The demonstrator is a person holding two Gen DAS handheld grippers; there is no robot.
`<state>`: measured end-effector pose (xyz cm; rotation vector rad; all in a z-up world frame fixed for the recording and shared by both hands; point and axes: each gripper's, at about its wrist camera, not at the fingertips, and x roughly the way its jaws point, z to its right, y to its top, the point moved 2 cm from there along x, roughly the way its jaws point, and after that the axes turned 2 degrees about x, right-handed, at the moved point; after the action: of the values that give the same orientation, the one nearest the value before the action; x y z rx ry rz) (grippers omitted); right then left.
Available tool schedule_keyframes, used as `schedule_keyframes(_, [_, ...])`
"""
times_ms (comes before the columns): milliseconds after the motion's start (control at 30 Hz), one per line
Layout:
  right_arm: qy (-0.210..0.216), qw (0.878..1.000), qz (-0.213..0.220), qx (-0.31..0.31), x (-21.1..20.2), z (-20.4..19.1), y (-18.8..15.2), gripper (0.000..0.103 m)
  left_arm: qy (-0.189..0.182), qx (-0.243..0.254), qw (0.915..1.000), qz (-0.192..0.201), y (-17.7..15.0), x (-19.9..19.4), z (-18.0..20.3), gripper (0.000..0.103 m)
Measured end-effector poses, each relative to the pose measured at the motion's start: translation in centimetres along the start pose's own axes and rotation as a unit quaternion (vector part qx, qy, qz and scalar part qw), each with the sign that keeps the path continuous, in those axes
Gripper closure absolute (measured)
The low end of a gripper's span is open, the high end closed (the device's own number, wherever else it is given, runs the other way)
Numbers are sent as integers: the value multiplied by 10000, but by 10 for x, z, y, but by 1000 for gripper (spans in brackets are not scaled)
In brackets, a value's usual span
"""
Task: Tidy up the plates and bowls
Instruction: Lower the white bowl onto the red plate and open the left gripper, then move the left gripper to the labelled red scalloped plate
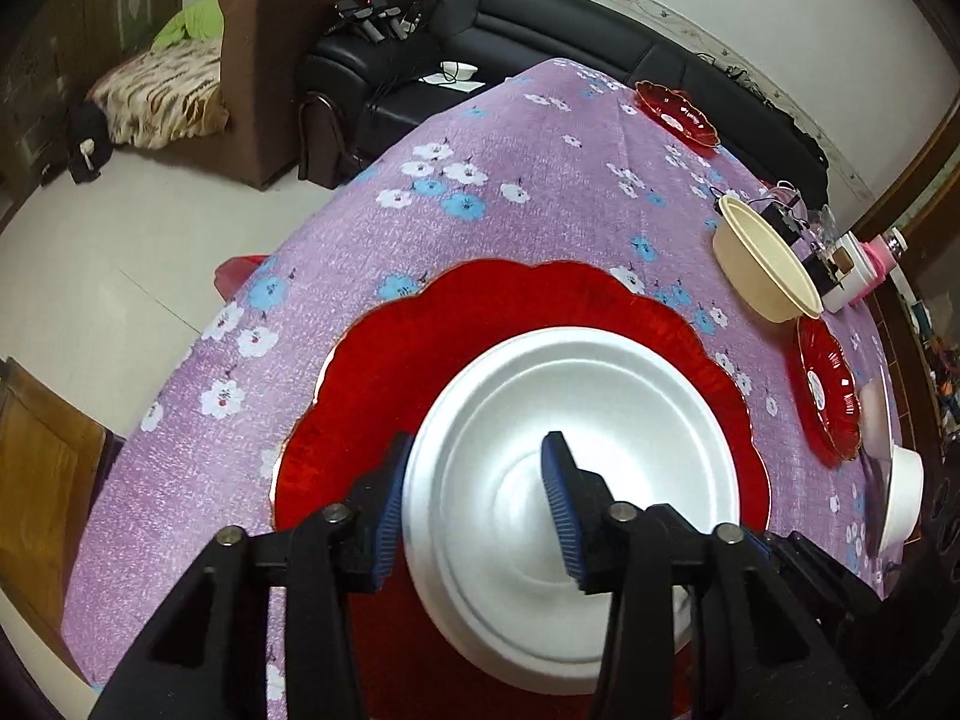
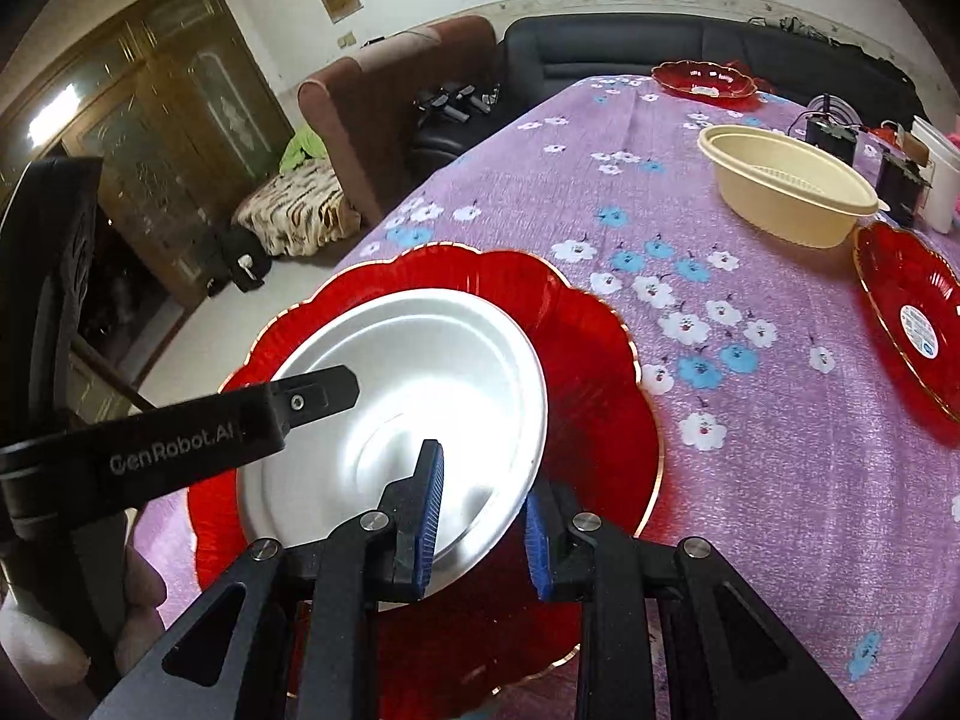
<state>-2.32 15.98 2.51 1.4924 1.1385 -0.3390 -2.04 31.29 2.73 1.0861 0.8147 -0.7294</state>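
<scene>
step: stacking | white foam bowl sits inside the large red scalloped plate on the bench, so nesting looks done | your left claw and right claw both straddle its rim, spread, pads off the foam, gripping nothing | cream bowl and two smaller red plates lie well apart, unsorted

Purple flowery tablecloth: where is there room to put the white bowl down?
Bare cloth lies between the big red scalloped plate holding the white foam bowl and the cream plastic bowl, and on toward the far red dish. It is crowded at the right edge: cream bowl, another red plate, black electronic boxes.
</scene>
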Motion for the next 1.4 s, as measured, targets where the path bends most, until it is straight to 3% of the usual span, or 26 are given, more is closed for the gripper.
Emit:
schedule_keyframes(100, [-178,9997,116,-99,0,-3,1,75,-19,-1,10000,94,-1,-3,0,48])
schedule_keyframes(167, [-266,9993,195,-181,-1,-5,3,69,-87,-38,9998,151,-2,-7,1,40])
schedule_keyframes(233, [-309,9987,310,-245,-4,-6,6,48,-117,-48,9996,256,-2,-14,1,39])
schedule_keyframes(300, [-368,9976,527,-264,-14,-5,7,41,-60,-18,9992,405,-1,-23,2,38])
schedule_keyframes(633, [-407,9917,1215,-66,-70,7,9,40,157,27,9880,1539,-6,-87,14,33])
schedule_keyframes(733, [-427,9897,1367,55,-86,14,3,39,268,25,9774,2096,-14,-117,23,32])
schedule_keyframes(800, [-445,9882,1456,154,-96,21,0,38,366,90,9681,2478,-19,-135,31,25])
schedule_keyframes(867, [-472,9870,1515,239,-104,27,-4,37,517,156,9531,2977,-29,-158,42,6])
schedule_keyframes(967, [-565,9853,1580,331,-113,39,-10,36,518,404,9355,3471,-42,-181,62,0])
schedule_keyframes(1000, [-590,9849,1585,359,-115,43,-10,36,465,543,9349,3477,-44,-184,70,0])
schedule_keyframes(1133, [-653,9834,1599,557,-125,65,-18,36,349,1043,9455,3065,-45,-174,103,0])
schedule_keyframes(1400, [-1116,9757,1632,942,-150,129,-35,35,-112,1415,9587,2465,-55,-148,145,0])
